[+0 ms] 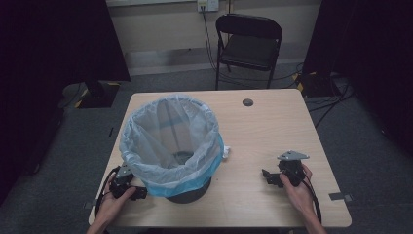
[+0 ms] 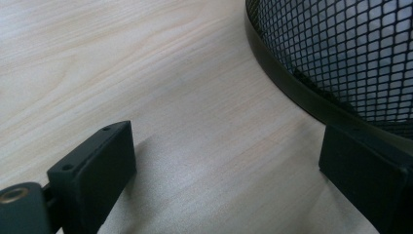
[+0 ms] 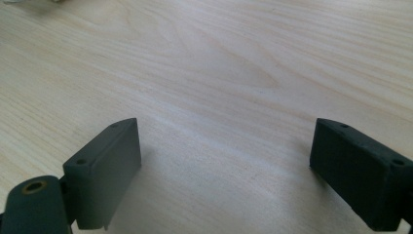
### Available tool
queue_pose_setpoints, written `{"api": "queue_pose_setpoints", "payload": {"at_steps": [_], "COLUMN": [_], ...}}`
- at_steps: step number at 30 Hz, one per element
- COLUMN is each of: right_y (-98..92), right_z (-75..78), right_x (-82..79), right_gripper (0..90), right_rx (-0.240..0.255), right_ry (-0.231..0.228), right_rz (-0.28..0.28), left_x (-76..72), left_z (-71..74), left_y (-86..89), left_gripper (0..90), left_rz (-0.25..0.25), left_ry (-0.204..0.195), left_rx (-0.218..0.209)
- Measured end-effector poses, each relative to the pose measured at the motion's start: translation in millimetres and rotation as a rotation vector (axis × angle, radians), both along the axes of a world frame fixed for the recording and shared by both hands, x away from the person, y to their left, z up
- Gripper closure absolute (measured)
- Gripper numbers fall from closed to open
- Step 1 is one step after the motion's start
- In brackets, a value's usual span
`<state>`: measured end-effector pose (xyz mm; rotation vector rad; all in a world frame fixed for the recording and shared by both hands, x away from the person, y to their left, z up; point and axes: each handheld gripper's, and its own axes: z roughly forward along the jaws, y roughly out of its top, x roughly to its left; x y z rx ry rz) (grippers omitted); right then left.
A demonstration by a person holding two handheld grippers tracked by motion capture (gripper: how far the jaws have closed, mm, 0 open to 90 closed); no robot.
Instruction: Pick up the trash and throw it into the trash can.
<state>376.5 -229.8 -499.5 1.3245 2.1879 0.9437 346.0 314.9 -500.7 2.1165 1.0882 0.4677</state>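
A black mesh wastebasket (image 1: 187,192) stands on the wooden table (image 1: 272,126), lined with a pale blue plastic bag (image 1: 170,141) folded over its rim. My left gripper (image 1: 139,192) rests on the table at the basket's near left side, open, nothing between its jaws. In the left gripper view the mesh wall (image 2: 350,53) and base ring curve past the right jaw; the gripper (image 2: 226,168) stands wide over bare wood. My right gripper (image 1: 267,176) lies open on the table right of the basket, held by a hand. Its own view shows the gripper (image 3: 226,165) open over bare wood.
A small crumpled white scrap (image 1: 226,153) lies by the basket's right side. A dark round cap (image 1: 248,102) sits in the tabletop near the far edge. A black folding chair (image 1: 248,44) stands beyond the table, with cables on the floor.
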Motion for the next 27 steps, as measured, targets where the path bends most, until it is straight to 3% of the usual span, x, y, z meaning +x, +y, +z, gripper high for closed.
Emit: {"api": "queue_pose_setpoints", "payload": {"at_steps": [11, 13, 20, 27], "right_y": [1.4, 2.4, 15.0, 36.8], "right_z": [1.0, 4.2, 13.4, 24.5], "right_x": [0.0, 0.4, 1.2, 16.3], "right_gripper": [13.5, 22.2, 26.2, 29.5], "right_rx": [-0.006, -0.007, 0.052, 0.107], "right_ry": [0.005, 0.009, 0.016, -0.004], "right_rz": [-0.01, 0.01, 0.121, 0.184], "left_x": [0.7, 0.7, 0.8, 1.4], "left_z": [-0.1, -0.1, -0.1, -0.1], "left_y": [-0.3, -0.2, -0.2, -0.1], "left_gripper": [4.9, 4.9, 4.9, 4.5], "left_rz": [-0.005, -0.005, -0.006, -0.008], "left_ry": [0.0, 0.001, 0.001, 0.002], "left_rx": [0.0, 0.0, 0.0, 0.0]}}
